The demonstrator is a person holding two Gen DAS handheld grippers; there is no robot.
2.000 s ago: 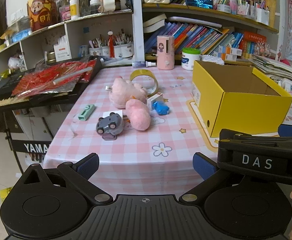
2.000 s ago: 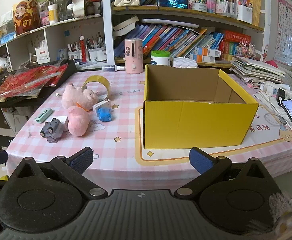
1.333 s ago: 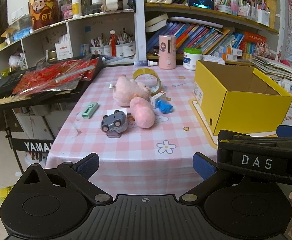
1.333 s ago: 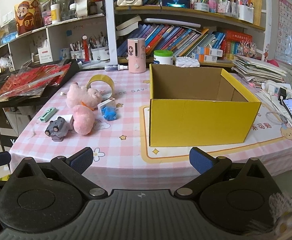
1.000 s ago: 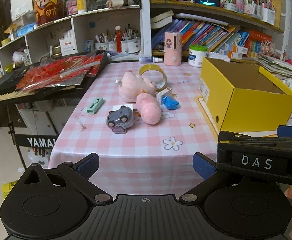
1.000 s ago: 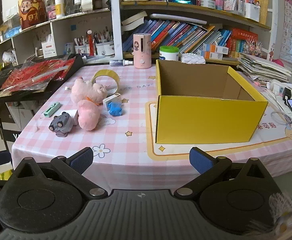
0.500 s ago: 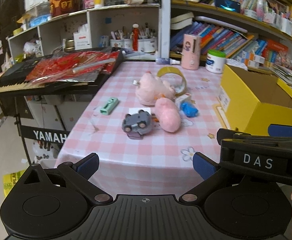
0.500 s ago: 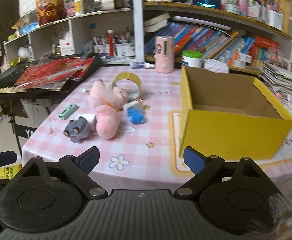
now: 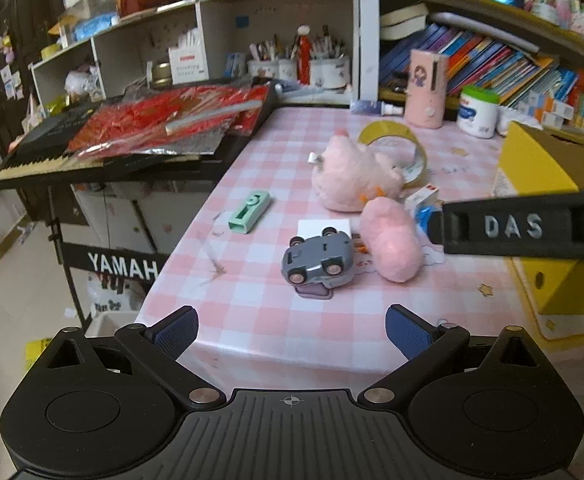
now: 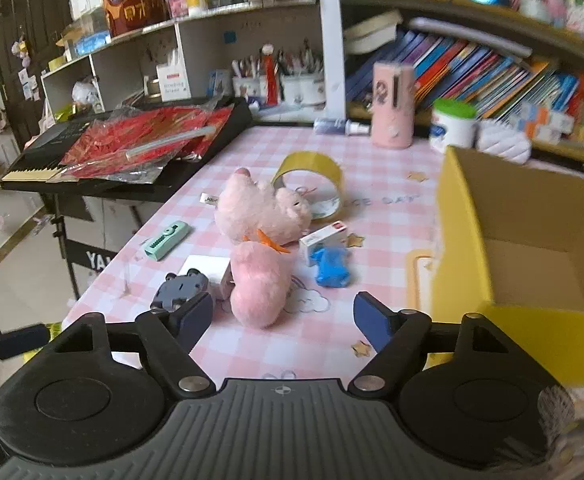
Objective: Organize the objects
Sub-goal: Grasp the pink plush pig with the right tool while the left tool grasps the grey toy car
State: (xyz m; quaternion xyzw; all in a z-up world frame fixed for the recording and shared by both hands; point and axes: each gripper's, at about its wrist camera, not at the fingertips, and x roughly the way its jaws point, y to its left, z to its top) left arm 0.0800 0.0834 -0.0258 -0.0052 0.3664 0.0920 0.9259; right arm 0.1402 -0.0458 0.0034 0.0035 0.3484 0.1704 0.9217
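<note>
Centrally, a pink-checked worktop is shown carrying the scattered objects: a pink plush toy with a second pink plush piece just in front of it, a grey toy car lying overturned at the near edge of the group, a blue toy beside a small white box, a mint-green clip set apart on the left, and a roll of yellow tape standing on edge behind the plush. An open yellow cardboard box is seen at the right of the worktop. The left hand-held gripper is held over the near edge with its jaws wide apart and nothing between them. The right hand-held gripper is aimed at the second plush piece; its jaws are closing, no object is pressed by the pads, and its left fingertip overlaps the grey car in that view. A keyboard covered with red packets is seen at the left.
</note>
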